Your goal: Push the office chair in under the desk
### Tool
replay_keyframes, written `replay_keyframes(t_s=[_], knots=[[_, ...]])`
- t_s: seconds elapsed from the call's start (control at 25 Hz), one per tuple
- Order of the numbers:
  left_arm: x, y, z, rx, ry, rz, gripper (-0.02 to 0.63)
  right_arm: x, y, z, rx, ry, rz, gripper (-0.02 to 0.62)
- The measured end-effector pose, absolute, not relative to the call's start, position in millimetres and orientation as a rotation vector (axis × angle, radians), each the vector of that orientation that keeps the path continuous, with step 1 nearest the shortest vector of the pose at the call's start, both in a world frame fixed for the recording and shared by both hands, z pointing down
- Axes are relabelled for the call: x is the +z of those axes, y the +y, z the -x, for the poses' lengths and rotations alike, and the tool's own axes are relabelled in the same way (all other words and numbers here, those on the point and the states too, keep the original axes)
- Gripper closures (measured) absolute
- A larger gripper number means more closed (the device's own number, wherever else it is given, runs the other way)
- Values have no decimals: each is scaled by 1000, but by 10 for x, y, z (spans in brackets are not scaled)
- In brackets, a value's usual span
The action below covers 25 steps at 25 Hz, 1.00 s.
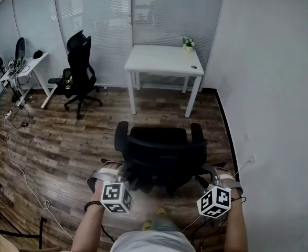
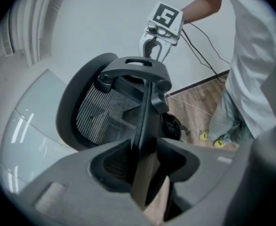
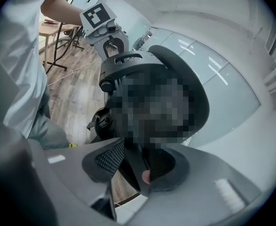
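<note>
The left gripper (image 1: 121,177) is clamped on the left backrest edge of the black mesh-backed office chair (image 1: 161,150). The chair stands on the wood-plank floor (image 1: 64,140), near the white rectangular desk (image 1: 159,61) but not under it. The right gripper (image 1: 211,176) is clamped on the right backrest edge.

The chair (image 1: 161,154) stands between the left gripper (image 1: 123,178) and the right gripper (image 1: 205,176), which meet its back at either side. Straight ahead of both, past the chair and apart from it, is a white desk (image 1: 164,61) with a small plant (image 1: 188,42) at its far right corner. Ahead-left of the left gripper stands a second chair (image 1: 80,70). A cable (image 1: 17,159) trails to that gripper's left.
</note>
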<state>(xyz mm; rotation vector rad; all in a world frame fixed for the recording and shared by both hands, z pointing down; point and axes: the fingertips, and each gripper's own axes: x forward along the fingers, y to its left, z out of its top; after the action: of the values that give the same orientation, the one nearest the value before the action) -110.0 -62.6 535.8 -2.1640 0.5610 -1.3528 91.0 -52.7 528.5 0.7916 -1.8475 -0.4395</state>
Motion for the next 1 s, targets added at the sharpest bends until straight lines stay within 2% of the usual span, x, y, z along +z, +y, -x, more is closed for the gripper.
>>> replay_keyframes(t_s=[1.0], knots=[[5345, -2944, 918, -1361, 578, 2168, 428, 5247, -2772, -1084, -470, -1891, -798, 448]])
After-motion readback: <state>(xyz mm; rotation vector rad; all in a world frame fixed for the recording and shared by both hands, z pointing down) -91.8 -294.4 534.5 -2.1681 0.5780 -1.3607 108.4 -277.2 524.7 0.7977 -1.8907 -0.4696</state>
